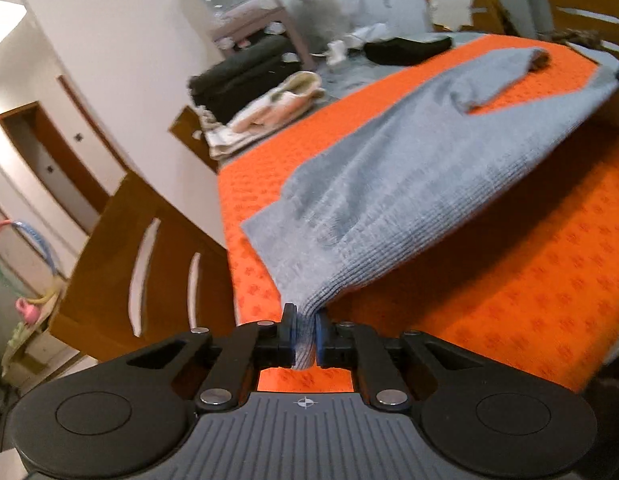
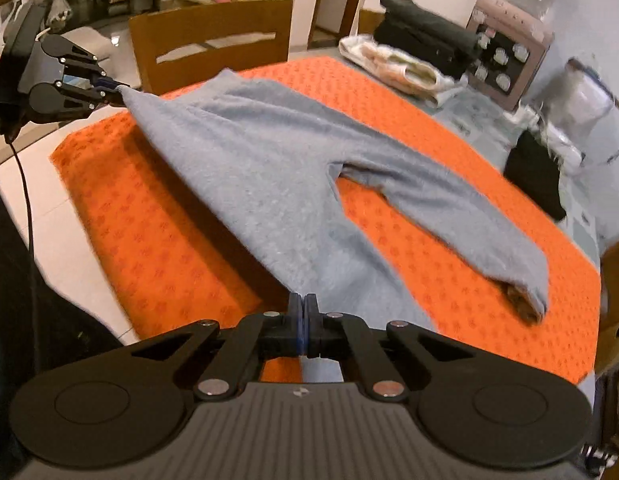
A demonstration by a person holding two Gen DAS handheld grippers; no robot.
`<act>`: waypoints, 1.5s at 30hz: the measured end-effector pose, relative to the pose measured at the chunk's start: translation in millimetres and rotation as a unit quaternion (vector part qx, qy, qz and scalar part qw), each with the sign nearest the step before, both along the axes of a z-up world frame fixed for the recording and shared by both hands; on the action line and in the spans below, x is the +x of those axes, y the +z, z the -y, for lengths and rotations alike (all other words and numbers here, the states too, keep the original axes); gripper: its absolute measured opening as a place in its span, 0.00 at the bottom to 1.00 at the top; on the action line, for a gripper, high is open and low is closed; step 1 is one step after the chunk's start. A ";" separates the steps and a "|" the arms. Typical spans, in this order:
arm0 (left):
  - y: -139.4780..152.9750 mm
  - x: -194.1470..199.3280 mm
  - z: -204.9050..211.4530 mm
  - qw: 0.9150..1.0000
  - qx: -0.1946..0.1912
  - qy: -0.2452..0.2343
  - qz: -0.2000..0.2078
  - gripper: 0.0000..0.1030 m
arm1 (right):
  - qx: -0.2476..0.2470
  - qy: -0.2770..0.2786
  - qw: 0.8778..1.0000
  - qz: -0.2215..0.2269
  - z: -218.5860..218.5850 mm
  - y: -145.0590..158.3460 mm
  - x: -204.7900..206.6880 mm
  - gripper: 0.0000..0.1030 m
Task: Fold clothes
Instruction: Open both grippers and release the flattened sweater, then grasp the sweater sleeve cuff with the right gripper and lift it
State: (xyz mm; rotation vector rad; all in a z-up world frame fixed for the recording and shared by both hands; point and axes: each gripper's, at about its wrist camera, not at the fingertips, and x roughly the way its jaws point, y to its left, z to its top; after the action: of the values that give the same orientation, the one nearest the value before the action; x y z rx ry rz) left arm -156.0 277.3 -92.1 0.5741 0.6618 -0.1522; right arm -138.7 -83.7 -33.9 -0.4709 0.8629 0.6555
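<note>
Left gripper point(image 1: 305, 330) clamped on a bunched corner of the grey garment point(image 1: 409, 184), tilted downward. Right gripper point(image 2: 304, 320) pinched shut on the garment's opposite edge, angled steeply down.

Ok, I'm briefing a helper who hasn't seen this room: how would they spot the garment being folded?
Find the orange mat covering the table. Spread across it is a pair of grey knit trousers, its waistband lifted at both corners by the left gripper and right gripper. The other clothes lie off the mat, dark or cream and already piled.
</note>
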 end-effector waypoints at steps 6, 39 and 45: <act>-16.4 -13.0 3.9 1.000 0.018 0.016 -0.011 0.09 | 0.008 -0.008 0.998 -0.063 4.7 -21.3 -6.5 0.01; 56.1 28.3 75.3 0.937 -0.220 0.270 -0.015 0.62 | 0.077 -0.483 0.872 -0.029 273.9 -66.1 135.1 0.38; 48.7 39.6 112.9 0.945 -0.208 0.252 -0.028 0.62 | 0.065 -0.485 0.871 -0.039 280.4 -84.7 162.7 0.32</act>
State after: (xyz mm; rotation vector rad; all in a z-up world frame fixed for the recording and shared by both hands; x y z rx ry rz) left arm -116.4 164.4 -43.3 -0.0166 0.7855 0.1711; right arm 24.0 -364.1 -118.6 0.1466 0.9911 -0.2049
